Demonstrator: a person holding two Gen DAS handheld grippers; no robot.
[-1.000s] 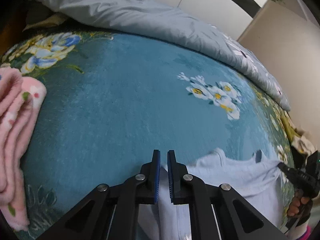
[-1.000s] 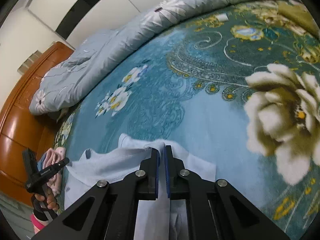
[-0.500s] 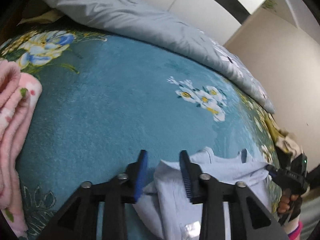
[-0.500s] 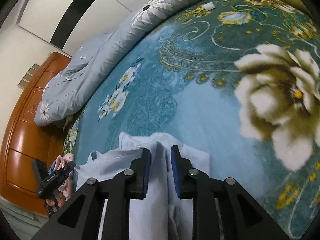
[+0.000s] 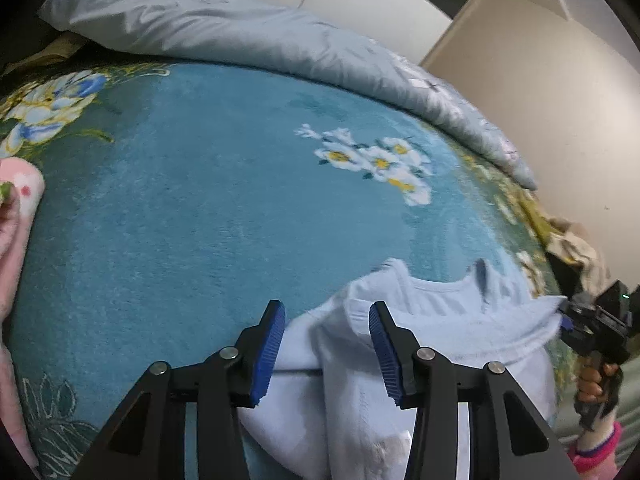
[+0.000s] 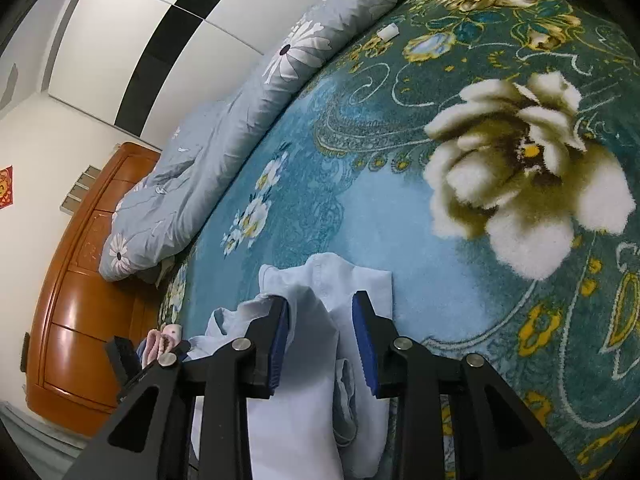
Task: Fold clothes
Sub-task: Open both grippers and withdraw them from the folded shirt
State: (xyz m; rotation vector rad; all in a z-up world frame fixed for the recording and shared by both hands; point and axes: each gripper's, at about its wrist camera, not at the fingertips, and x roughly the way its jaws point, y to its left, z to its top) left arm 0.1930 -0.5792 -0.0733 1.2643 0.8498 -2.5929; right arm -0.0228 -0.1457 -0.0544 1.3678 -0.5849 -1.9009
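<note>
Shirt (image 5: 432, 320), pale blue, lies on bed w/ teal floral blanket (image 5: 200, 220). Left wrist view: left tongs (image 5: 327, 354) apart & opening, blue pads clear of cloth; a bunched fold of shirt sits between them, not pinched. Shirt's neckline is just beyond the right-hand pad, collar edge running off to the right twd the right tongs (image 5: 566, 320), held in a hand (image 5: 596, 380) w/ pink cuff at far right. Long axis of shirt can't be told here; body runs back under the tongs. Around: 1 grey-blue duvet (image 5: 240, 36) bunched well beyond the tongs along far side of bed, 1 pink fleece cloth (image 5: 16, 216) far left, 1 pale crumpled item at right bed edge, blurry. Blanket ahead of tongs is bare, nothing in the way.

Right wrist view: right tongs (image 6: 320, 344) also apart & opening, a ridge of shirt (image 6: 320, 288) between the pads, left pad about touching it, right pad clear. Shirt corner just beyond the tips; rest trails back under tongs & off left twd left tongs (image 6: 184, 348), partly hidden. 1 duvet (image 6: 224, 152) far ahead-left, 1 wooden headboard (image 6: 80, 300) far left, 1 small white tag (image 6: 388, 33) well beyond on blanket (image 6: 400, 220).
</note>
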